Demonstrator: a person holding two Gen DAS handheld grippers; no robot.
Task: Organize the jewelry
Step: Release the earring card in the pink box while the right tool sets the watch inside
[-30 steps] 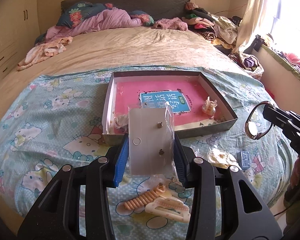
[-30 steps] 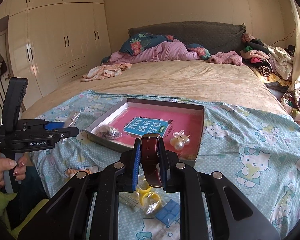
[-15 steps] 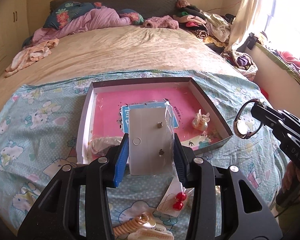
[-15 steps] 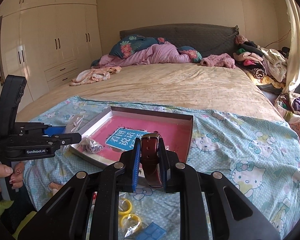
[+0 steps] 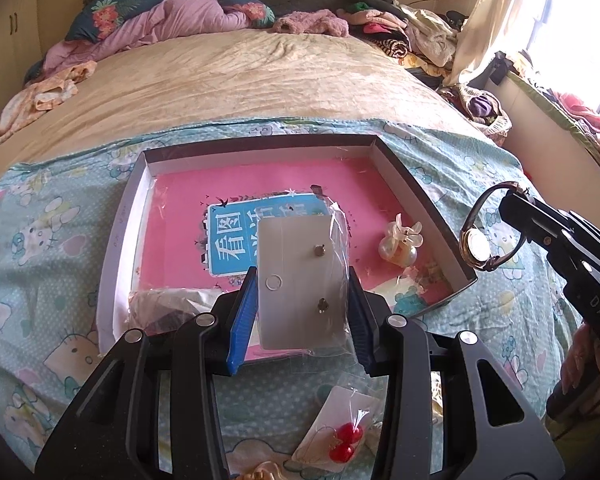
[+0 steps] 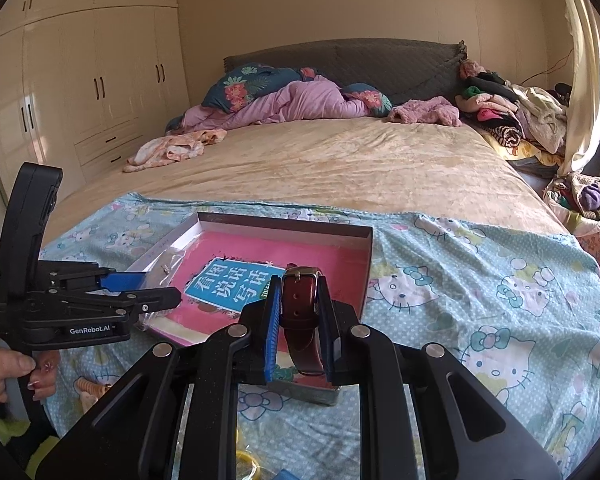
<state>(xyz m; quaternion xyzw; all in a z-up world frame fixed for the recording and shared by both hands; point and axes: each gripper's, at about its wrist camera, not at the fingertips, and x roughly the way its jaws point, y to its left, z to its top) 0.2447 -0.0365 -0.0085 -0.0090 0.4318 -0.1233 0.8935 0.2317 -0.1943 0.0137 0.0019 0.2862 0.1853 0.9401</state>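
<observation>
Low in the frame of the left wrist view, the left gripper [image 5: 302, 312] stands partly open with its blue pads pressed on the two side edges of an earring card [image 5: 300, 280] sealed in a clear sleeve; the card stands upright between the pads, two small studs showing on its face, and it hangs over the near edge of the shallow box [image 5: 118, 236] lying on the cartoon-print sheet [image 5: 40, 240]. Inside the box, on its pink floor, a pearl hair clip [image 5: 400, 242] sits at centre right and a crumpled plastic bag [image 5: 160, 304] at lower left. In the right wrist view, the right gripper [image 6: 298, 320] is closed tight on the brown leather strap of a watch [image 6: 300, 312], buckle end upward, at centre frame over the box's near right corner. At the bottom of the left wrist view a card of red earrings [image 5: 342, 436] lies on the sheet, outside the box.
</observation>
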